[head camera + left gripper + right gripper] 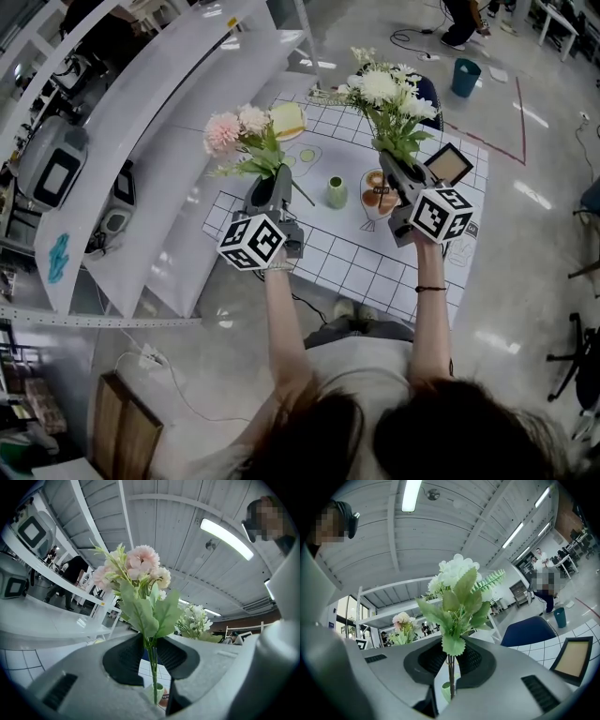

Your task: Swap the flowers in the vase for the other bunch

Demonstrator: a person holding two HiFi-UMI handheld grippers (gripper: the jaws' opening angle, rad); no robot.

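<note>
A bunch of pink flowers (239,131) stands upright with its stems pinched in my left gripper (272,189), held above the table's left part. In the left gripper view the thin green stems (153,665) run between the two dark pads of that gripper (151,653), with the pink heads (140,566) above. My right gripper (396,169) is shut on a white bunch (389,94), seen close up in the right gripper view as white flowers (457,581) over that gripper (450,660). A small green vase (337,193) stands empty on the table between the two grippers.
A white grid cloth (356,258) covers the table. A plate of pastries (377,192) lies right of the vase, a framed panel (448,164) at the far right, a yellow item (288,120) behind. White shelving (141,122) runs along the left. A teal bin (465,77) stands on the floor beyond.
</note>
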